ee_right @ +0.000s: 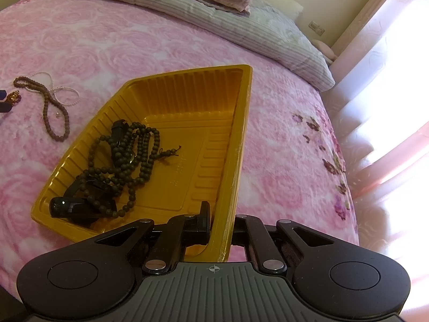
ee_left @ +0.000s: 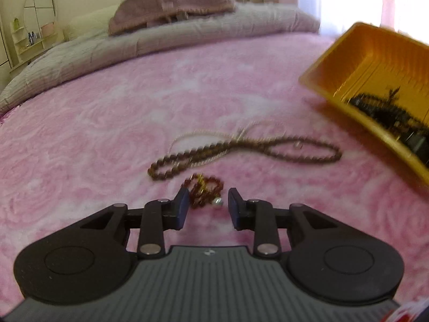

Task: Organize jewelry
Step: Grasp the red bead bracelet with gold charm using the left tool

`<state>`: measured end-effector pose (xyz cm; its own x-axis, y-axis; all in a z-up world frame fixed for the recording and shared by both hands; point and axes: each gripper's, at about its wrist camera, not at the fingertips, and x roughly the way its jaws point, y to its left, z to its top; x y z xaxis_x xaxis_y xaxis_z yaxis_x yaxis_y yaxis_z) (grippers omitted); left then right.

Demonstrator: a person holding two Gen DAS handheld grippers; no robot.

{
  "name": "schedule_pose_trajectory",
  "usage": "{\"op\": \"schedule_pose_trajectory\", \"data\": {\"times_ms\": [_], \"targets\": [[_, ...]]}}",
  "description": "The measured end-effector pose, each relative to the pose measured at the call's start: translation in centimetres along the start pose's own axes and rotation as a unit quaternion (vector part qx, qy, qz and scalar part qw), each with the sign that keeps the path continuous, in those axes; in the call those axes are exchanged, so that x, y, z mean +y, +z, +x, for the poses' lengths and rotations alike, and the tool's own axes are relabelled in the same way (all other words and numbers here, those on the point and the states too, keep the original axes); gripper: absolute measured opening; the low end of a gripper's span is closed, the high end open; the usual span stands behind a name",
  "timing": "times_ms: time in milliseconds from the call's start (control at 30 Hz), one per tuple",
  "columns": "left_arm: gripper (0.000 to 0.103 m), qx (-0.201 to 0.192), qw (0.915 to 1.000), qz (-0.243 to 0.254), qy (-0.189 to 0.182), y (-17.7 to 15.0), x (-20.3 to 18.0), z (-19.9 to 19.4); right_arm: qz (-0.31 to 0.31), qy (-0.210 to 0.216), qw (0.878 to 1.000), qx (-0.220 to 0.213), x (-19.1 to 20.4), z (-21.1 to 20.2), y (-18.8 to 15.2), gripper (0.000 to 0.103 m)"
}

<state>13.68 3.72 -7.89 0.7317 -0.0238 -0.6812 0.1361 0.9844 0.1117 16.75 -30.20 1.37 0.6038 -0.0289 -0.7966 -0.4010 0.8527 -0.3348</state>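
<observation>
Pink rose-patterned blanket (ee_left: 107, 123) serves as the work surface. Left gripper (ee_left: 206, 206) is held partly open just short of a small red bead cluster (ee_left: 204, 191), nothing gripped; contact can't be judged through the blur. Brown bead strand (ee_left: 241, 151) is laid lengthwise left-to-right beyond it. Right gripper (ee_right: 220, 221) is clamped on the yellow tray (ee_right: 242, 123) rim, dark beads (ee_right: 126, 158) inside.

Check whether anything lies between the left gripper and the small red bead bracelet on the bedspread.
Nothing visible does. The left gripper has its jaws apart, and the red bead bracelet lies just beyond its tips on the pink bedspread. The brown bead necklace lies farther off.
</observation>
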Motion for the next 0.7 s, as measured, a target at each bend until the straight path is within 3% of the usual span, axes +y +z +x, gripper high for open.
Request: {"op": "schedule_pose_trajectory", "data": {"times_ms": [167, 533, 700], "targets": [[0.009, -0.007, 0.9999, 0.013, 0.003, -0.4, -0.7, -0.5, 0.000, 0.000, 1.000, 0.000, 0.0, 0.0, 0.0, 0.007], [0.007, -0.006, 0.9999, 0.013, -0.003, -0.5, -0.9, -0.2, -0.002, -0.001, 1.000, 0.001, 0.0, 0.1, 0.2, 0.007], [0.007, 0.009, 0.9991, -0.019, -0.037, -0.7, -0.8, -1.6, -0.003, -0.001, 1.000, 0.001, 0.1, 0.1, 0.2, 0.007]]}}
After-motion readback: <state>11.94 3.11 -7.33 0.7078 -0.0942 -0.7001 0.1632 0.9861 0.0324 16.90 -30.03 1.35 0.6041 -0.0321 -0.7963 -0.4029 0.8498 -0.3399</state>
